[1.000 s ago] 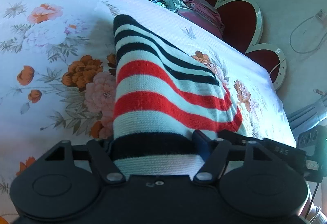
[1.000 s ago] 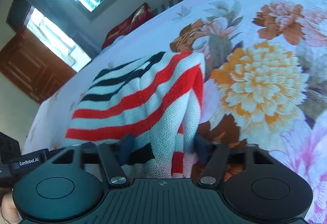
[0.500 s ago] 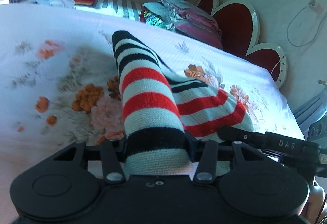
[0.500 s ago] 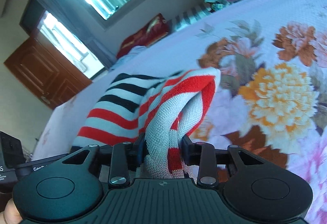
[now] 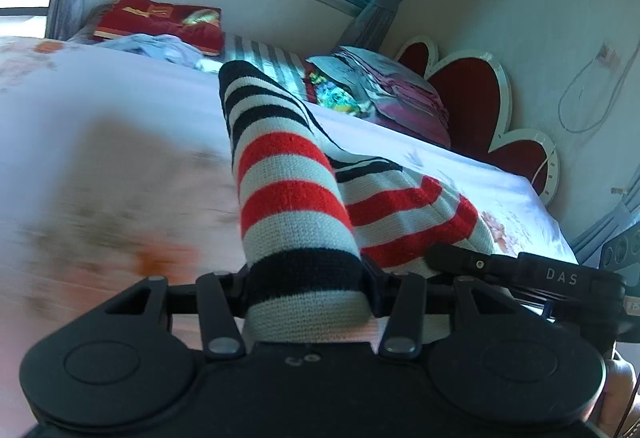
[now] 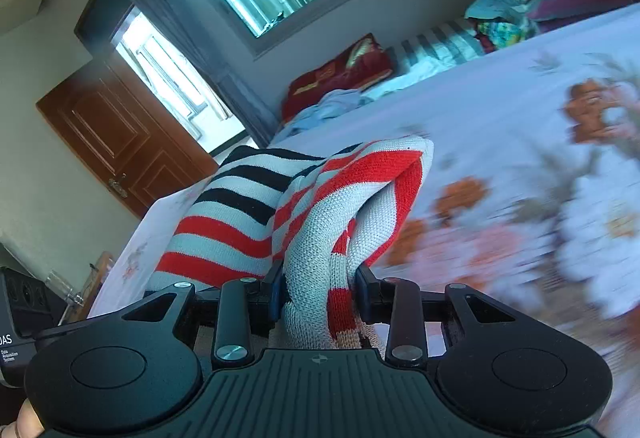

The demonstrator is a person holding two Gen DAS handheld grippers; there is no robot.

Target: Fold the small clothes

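Note:
A small knitted garment [image 5: 292, 198] with white, red and black stripes hangs between both grippers above the floral bed sheet [image 5: 100, 126]. My left gripper [image 5: 306, 290] is shut on its black-and-white end. My right gripper [image 6: 320, 290] is shut on a bunched white-and-red edge of the same garment [image 6: 332, 206]. The cloth is lifted, and its far black-striped end trails toward the bed. The right gripper's body shows at the right of the left wrist view [image 5: 520, 270]. The bed sheet [image 6: 500, 126] is blurred by motion in both views.
A pile of folded clothes [image 5: 372, 94] lies by the red scalloped headboard [image 5: 468, 94]. A red cushion [image 5: 160, 22] and a light blue cloth [image 5: 160, 48] lie at the bed's far edge under the window. A wooden door [image 6: 120, 142] stands behind.
Both grippers have risen and tilted up with the garment in them. The cloth has come off the sheet and gathered into a narrower, folded shape. More of the window and wall shows.

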